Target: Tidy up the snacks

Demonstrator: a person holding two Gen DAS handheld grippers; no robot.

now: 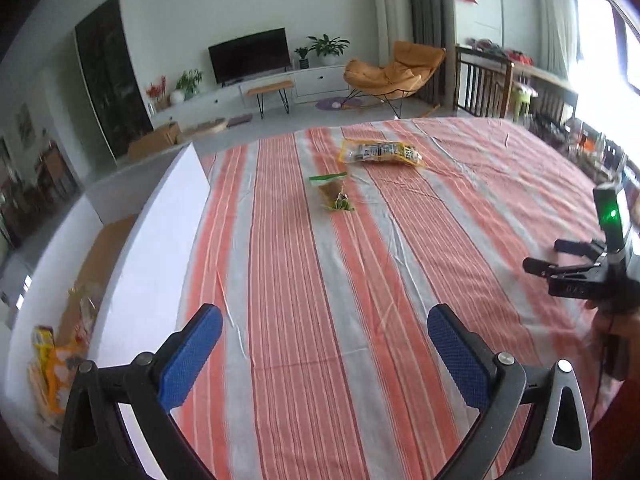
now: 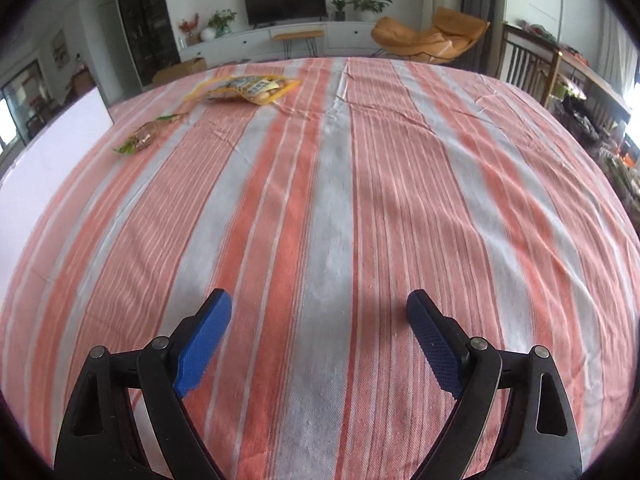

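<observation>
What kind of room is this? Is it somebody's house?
Most likely a living room in a home. There is a television on a low white cabinet, an orange lounge chair, and potted plants beside the screen.

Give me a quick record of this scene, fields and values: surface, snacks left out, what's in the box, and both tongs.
surface: striped cloth
snacks on cloth: yellow bag, small green-edged packet, apart
white box: snack packs inside
left tongs: open, empty
right tongs: open, empty
</observation>
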